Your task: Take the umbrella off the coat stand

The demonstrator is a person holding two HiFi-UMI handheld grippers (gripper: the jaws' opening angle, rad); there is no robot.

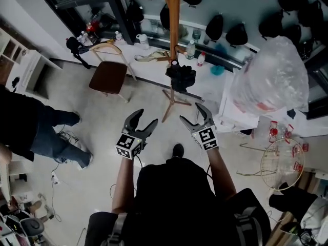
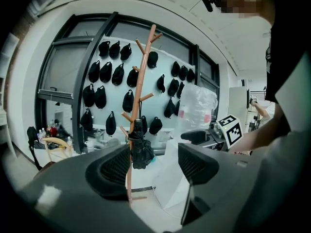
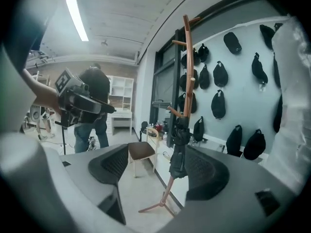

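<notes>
A folded black umbrella hangs from a peg of the wooden coat stand, ahead of both grippers. My left gripper is open and holds nothing, short of the stand's feet. My right gripper is open too, empty, just right of the stand's base. In the left gripper view the umbrella hangs on the coat stand, seen between the jaws but well beyond them. In the right gripper view the umbrella hangs along the coat stand, again far beyond the open jaws.
A wooden chair stands left of the stand. A low ledge behind carries bottles and a mug. A large clear plastic bag sits at right, with a wire basket below it. A person stands at left. Black caps hang on the wall.
</notes>
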